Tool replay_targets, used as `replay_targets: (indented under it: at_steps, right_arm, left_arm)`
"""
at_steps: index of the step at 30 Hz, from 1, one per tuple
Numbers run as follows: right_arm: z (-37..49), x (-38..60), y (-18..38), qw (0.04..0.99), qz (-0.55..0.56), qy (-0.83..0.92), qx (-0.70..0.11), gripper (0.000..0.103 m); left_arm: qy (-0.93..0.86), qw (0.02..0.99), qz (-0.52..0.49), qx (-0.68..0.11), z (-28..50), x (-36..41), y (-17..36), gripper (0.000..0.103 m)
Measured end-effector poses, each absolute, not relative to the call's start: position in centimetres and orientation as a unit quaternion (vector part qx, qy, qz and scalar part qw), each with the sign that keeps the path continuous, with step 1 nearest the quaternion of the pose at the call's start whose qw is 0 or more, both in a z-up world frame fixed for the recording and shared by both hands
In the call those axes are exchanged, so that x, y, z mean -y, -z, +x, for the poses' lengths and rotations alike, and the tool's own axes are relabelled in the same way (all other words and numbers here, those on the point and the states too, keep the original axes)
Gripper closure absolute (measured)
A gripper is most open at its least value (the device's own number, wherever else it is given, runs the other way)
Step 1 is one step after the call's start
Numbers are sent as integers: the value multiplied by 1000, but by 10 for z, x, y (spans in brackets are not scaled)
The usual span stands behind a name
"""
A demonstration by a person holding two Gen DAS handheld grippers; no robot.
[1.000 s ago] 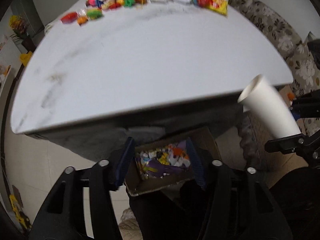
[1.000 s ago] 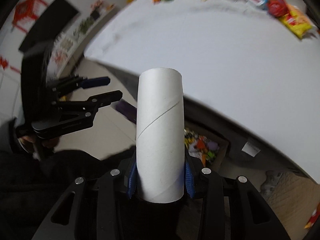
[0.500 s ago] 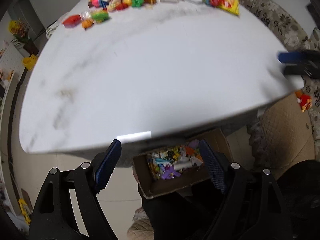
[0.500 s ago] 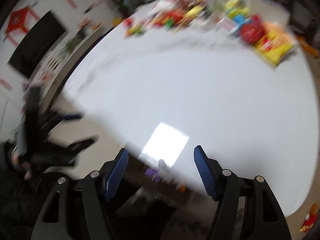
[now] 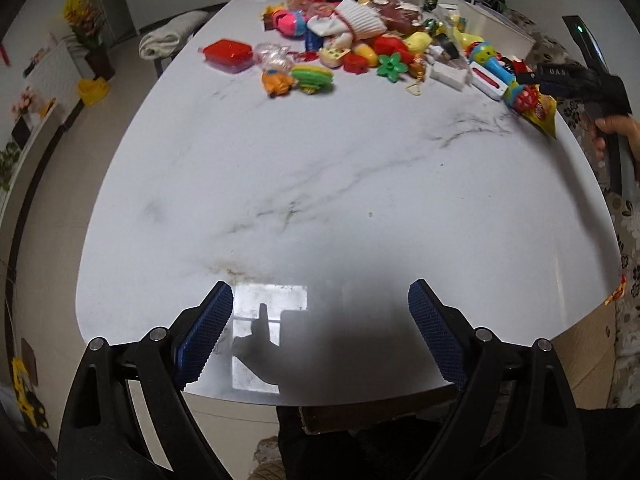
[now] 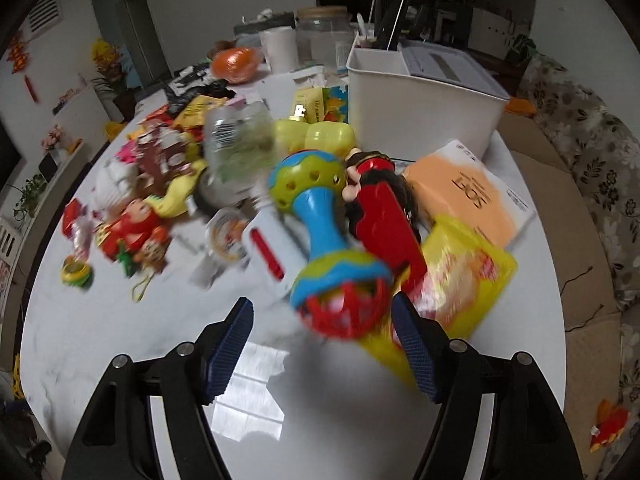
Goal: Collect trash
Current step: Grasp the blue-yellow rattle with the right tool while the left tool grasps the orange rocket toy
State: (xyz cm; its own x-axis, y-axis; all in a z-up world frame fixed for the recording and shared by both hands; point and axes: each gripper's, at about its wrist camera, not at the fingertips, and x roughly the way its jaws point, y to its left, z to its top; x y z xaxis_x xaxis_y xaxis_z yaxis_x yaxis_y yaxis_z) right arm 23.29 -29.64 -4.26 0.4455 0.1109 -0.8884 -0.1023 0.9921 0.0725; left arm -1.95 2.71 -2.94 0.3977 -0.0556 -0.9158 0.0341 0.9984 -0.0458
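Note:
A pile of toys and wrappers (image 5: 360, 44) lies at the far end of the white marble table (image 5: 320, 184). My left gripper (image 5: 320, 332) hangs over the near edge, its jaws opening with nothing between them. My right gripper (image 6: 322, 328) is open over the pile's near side and holds nothing. Just beyond its fingertips lies a blue, green and red rattle (image 6: 320, 232), untouched by the pads. A yellow snack bag (image 6: 460, 280) lies beside the right finger. In the left wrist view the right gripper (image 5: 560, 76), held by a hand (image 5: 612, 128), hovers above that snack bag (image 5: 540, 114).
A white bin (image 6: 420, 108), a glass jar (image 6: 320, 36) and a paper roll (image 6: 280, 48) stand behind the pile. An orange tissue pack (image 6: 468, 188) lies near the bin. A floral sofa (image 6: 592, 148) runs along the right. A cardboard edge (image 5: 360, 414) shows under the near table rim.
The right gripper let go of the cardboard tube, which is gone from view, and swung up to the far pile. The left gripper rose from the box below onto the table and widened.

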Motion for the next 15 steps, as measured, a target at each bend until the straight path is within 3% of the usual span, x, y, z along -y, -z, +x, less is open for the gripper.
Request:
replay_targets:
  at_steps: [2, 4, 9, 14, 15]
  right_arm:
    - [253, 293, 35, 844, 13, -65, -533, 38]
    - [267, 286, 27, 834, 3, -78, -546, 56]
    - [268, 258, 12, 818, -78, -121, -557, 56]
    - [309, 254, 52, 767, -103, -119, -622, 56]
    - [320, 255, 63, 754, -95, -118, -639, 60]
  left_arm:
    - [29, 830, -19, -556, -18, -31, 34, 16]
    - [35, 830, -20, -557, -17, -32, 34, 16]
    - [47, 835, -20, -547, -19, -30, 33, 16]
    - [52, 827, -38, -558, -12, -29, 39, 16]
    - [52, 828, -36, -557, -11, -28, 39, 16]
